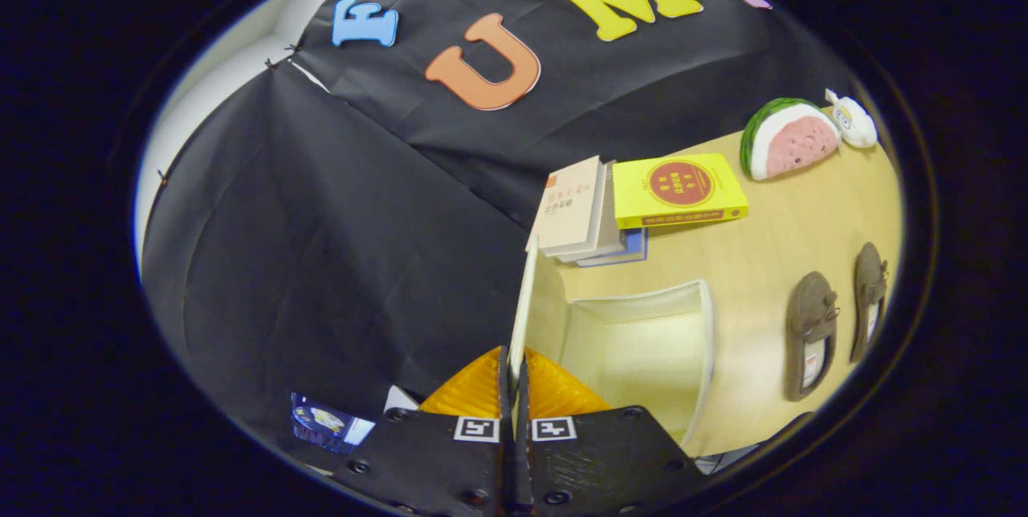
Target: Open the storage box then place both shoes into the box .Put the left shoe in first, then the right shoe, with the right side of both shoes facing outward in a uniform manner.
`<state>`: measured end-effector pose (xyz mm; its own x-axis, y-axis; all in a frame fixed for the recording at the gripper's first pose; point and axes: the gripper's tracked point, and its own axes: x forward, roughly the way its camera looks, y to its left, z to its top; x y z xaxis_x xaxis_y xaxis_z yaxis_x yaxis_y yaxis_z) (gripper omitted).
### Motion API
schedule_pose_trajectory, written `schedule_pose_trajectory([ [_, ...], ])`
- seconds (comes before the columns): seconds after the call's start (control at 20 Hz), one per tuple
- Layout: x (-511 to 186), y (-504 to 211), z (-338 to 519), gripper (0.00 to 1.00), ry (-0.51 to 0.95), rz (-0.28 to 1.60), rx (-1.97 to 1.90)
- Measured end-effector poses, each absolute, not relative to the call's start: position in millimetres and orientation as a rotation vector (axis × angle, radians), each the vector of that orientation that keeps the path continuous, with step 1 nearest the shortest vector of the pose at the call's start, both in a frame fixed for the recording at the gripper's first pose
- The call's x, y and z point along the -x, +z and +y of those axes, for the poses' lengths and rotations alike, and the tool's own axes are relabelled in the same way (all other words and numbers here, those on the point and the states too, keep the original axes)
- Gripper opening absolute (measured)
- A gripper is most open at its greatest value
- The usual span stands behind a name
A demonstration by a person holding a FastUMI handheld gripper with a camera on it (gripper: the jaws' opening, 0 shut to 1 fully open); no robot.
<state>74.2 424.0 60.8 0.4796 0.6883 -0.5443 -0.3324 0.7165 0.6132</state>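
Tongs [514, 388] rolled sideways, clamped on thin white lid [524, 308] of open box [707, 340]. Two brown shoes [811, 336] at 3 o'clock on worktop [787, 236].

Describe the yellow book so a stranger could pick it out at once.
Start at the wooden table, beyond the open storage box whose lid the gripper is shut on. Behind the box lies a stack of books. The yellow book lies beside the stack, bright yellow with a red disc, unlike its pale neighbours.
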Motion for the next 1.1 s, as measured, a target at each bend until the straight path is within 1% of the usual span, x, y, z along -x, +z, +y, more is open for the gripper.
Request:
schedule_pose_trajectory([
  [0.15,-67.3,64.9,471.0,0.02,0.719,0.871,-0.466],
  [0.2,-65.4,63.1,483.9,0.06,0.734,0.871,-0.457],
  [0.25,-64.5,60.2,498.8,0.12,0.765,0.871,-0.46],
  [0.3,-59.1,62.0,512.3,0.12,0.802,0.871,-0.469],
  [0.45,-55.0,62.0,534.8,0.37,0.87,0.839,-0.488],
  [0.5,-52.1,61.1,536.0,0.43,0.889,0.83,-0.475],
  [0.6,-48.0,57.6,541.6,0.71,0.914,0.81,-0.422],
  [0.75,-44.8,50.1,533.9,0.92,0.914,0.798,-0.38],
  [0.8,-46.3,49.0,526.1,0.94,0.904,0.795,-0.37],
  [0.9,-53.9,45.2,509.5,0.95,0.881,0.781,-0.355],
  [1.1,-78.6,20.6,453.1,0.96,0.783,0.789,-0.294],
])
